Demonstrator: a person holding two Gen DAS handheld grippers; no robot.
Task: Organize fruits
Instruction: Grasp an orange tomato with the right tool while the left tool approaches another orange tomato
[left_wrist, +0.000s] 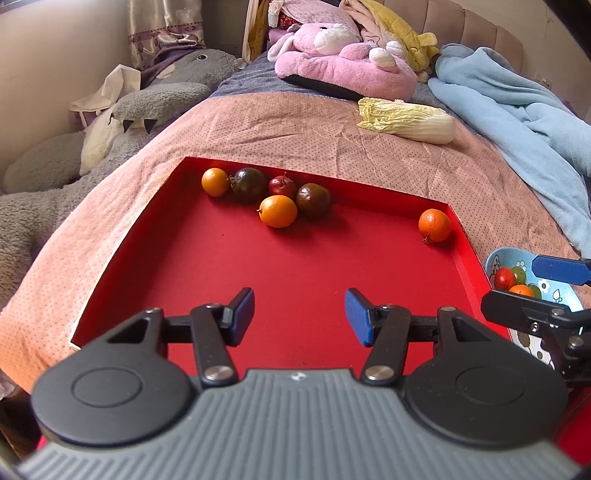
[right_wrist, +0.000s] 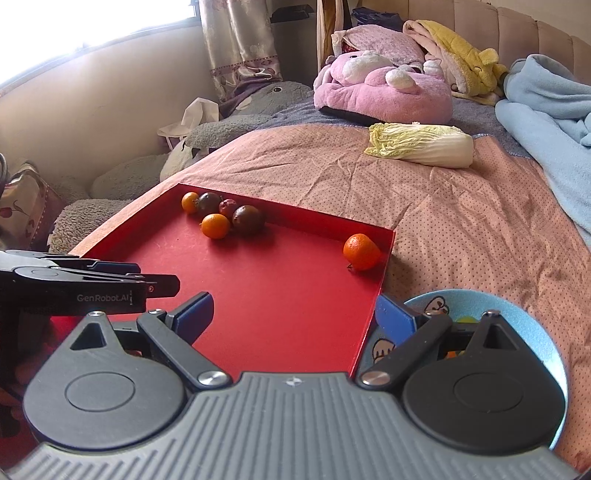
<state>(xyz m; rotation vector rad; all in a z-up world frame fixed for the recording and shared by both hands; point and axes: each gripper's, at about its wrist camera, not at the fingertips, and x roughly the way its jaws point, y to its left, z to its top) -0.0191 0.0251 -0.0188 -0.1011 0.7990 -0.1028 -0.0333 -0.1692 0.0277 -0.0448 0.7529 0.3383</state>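
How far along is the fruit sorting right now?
Partway, apparently. Done: a few fruits sit in the blue bowl. In hand: nothing; the left gripper and right gripper are open. Left: six fruits in the red tray, including the lone orange.

Black hand-held gripper (left_wrist: 300, 316), blue pads (left_wrist: 357, 316), grey ribbed body

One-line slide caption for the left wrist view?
Open left gripper hovers empty over a red tray holding six fruits; blue bowl at right.
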